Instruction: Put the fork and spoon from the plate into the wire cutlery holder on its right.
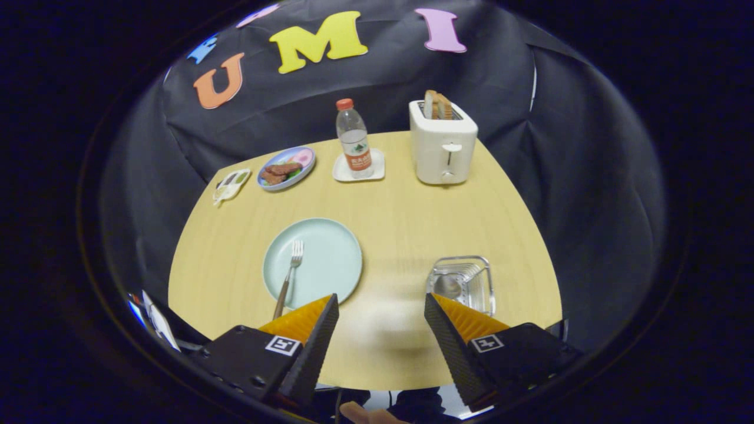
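A pale green plate (330,247) lies on the wooden table just beyond my left finger. A fork (288,277) rests across its left half, tines pointing away, its brown handle running back over the rim toward the left finger. To the plate's right stands the wire cutlery holder (462,282), just ahead of my right finger, with a spoon (447,287) lying inside it. My gripper (382,309) hovers above the table's near edge, open wide, with nothing between its fingers.
At the far side of the table (400,212) stand a white toaster (443,144) holding toast, a water bottle (353,138) on a white coaster, a blue plate of food (286,168) and a small packet (231,184).
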Demonstrator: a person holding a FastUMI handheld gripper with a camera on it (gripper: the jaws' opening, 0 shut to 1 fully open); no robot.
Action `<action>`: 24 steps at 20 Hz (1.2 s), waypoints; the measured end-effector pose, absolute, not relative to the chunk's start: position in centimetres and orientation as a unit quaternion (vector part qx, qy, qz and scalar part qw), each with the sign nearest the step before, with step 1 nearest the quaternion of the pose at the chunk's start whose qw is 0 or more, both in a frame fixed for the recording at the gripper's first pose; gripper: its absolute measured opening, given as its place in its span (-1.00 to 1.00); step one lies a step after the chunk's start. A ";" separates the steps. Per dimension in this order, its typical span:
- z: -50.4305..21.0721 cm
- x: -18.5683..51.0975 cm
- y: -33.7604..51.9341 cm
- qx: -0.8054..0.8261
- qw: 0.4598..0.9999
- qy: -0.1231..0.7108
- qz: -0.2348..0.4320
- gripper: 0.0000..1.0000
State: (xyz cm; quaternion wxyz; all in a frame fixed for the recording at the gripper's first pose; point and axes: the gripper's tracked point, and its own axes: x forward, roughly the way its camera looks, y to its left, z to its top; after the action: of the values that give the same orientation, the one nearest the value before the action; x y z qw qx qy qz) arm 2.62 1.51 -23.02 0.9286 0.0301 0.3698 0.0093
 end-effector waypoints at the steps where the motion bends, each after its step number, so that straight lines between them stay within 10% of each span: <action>1: -23.3 2.9 2.8 0.028 0.928 0.371 0.015 0.79; 21: -33.4 8.7 17.5 0.018 0.913 0.408 -0.007 0.81; 24: -34.5 10.0 18.0 0.015 0.915 0.403 -0.020 0.58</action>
State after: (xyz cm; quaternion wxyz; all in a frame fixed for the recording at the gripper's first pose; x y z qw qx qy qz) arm 9.97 18.01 -34.52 0.9149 0.0150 0.4030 -0.0202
